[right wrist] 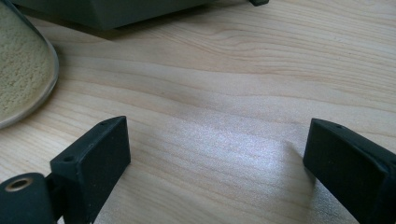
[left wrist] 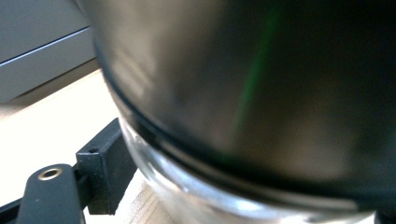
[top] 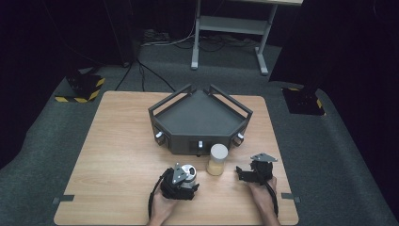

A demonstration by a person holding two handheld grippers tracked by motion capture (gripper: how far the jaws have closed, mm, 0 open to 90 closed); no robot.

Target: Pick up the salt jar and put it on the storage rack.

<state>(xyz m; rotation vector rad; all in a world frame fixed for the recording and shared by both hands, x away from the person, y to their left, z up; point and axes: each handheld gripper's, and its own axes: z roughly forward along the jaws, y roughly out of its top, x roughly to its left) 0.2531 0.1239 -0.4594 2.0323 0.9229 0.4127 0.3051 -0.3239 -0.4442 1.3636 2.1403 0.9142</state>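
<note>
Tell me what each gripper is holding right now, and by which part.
The left gripper has its jaws around the silver-lidded jar, near the seam below its lid; a firm hold cannot be told. The right gripper is open, holding nothing.

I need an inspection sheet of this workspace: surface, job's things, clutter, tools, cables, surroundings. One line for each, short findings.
Surface: light wooden table, tape marks at its near corners.
Job's things: metal-lidded glass jar at the left tool; white-lidded jar with beige powder stands upright in front of the grey angular tray.
Clutter: nothing seen.
Tools: left tool has its jaws around the metal-lidded glass jar, contact of the pads cannot be told; right tool is open, nothing between the jaws, apart from the white-lidded jar.
Cables: black cables on the floor behind the table.
Surroundings: grey carpet, metal table frame, hazard-striped bases.
</note>
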